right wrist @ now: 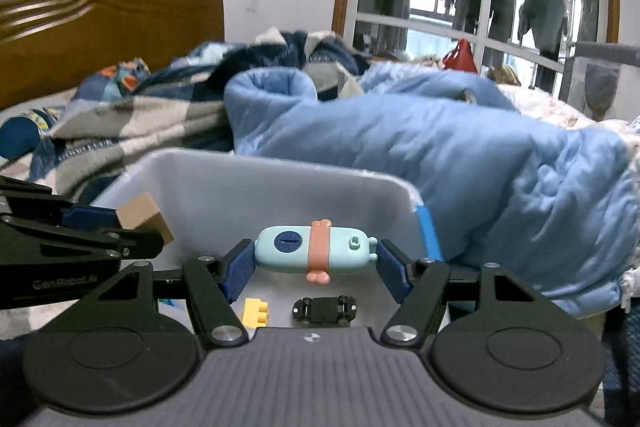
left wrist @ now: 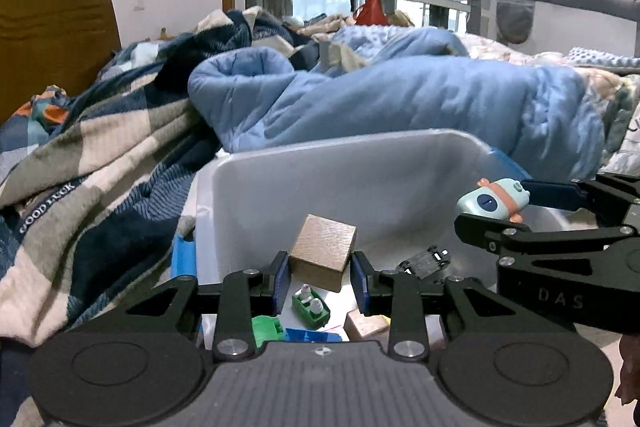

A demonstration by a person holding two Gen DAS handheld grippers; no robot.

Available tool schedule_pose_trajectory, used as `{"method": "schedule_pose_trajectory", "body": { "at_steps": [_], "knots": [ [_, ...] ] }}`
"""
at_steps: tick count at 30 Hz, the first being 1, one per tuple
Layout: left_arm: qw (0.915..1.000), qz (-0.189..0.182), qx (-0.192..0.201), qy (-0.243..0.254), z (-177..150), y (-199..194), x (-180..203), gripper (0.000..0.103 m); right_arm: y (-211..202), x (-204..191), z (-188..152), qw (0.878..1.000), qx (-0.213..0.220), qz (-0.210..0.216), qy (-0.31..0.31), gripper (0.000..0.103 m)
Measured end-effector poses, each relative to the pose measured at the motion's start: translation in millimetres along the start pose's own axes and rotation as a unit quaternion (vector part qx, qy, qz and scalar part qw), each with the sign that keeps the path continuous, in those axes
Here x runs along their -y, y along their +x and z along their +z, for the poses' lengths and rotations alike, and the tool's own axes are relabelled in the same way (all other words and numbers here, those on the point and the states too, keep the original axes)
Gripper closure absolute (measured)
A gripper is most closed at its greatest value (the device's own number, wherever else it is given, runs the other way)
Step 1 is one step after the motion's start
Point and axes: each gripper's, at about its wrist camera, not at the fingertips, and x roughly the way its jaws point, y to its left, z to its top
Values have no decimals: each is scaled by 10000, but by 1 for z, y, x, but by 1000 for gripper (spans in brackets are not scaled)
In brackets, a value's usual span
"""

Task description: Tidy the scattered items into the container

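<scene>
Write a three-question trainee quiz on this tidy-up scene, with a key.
1. What does the left gripper hold?
2. True or false: the black car lies outside the bin.
3. The right gripper is shut on: A) yellow brick B) light-blue toy C) green toy

Key
1. A wooden block, above the bin.
2. False; it lies on the bin floor near the yellow brick.
3. B, the light-blue toy.

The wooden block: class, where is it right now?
In the left wrist view the wooden block sits centre frame, clamped in the left gripper above the white bin, with small toys below.
</scene>
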Motion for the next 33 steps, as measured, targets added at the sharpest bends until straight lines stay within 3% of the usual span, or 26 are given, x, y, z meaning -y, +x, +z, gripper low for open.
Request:
{"method": "schedule_pose_trajectory", "body": {
  "at_steps": [8,10,12,13,15,23,27,30,33],
  "knots": [
    [9999,-65,-88,-25,-5,15,-4,67,17,-4,-8,9998,-213,16,34,33],
    [9999,-34,-48,-95,-4,14,-6,63,20,-5,-9,9997,-238,2,-6,33],
    [9999,47,3,-111,-3,13,-7,50,21,-5,-10,9997,-232,-42,-22,27],
    [9999,73,35,-110,-3,12,-7,48,20,-5,-11,9998,-197,-74,-16,20],
    [9999,94,74,-107,-3,9,-8,44,18,-5,-10,9998,-133,-109,-51,18],
    [9997,165,-1,-167,-2,-4,-4,40,7,-3,-7,9997,-41,-202,-117,8],
    [9997,168,-148,-59,2,-10,3,21,2,2,-2,9991,-163,-325,-222,8],
    [9996,208,-185,100,5,-17,13,21,-4,8,2,9986,-309,-365,-205,7],
    [9980,481,-230,339,6,-24,27,21,-12,13,3,9976,-417,-488,-243,4]
  ]
}}
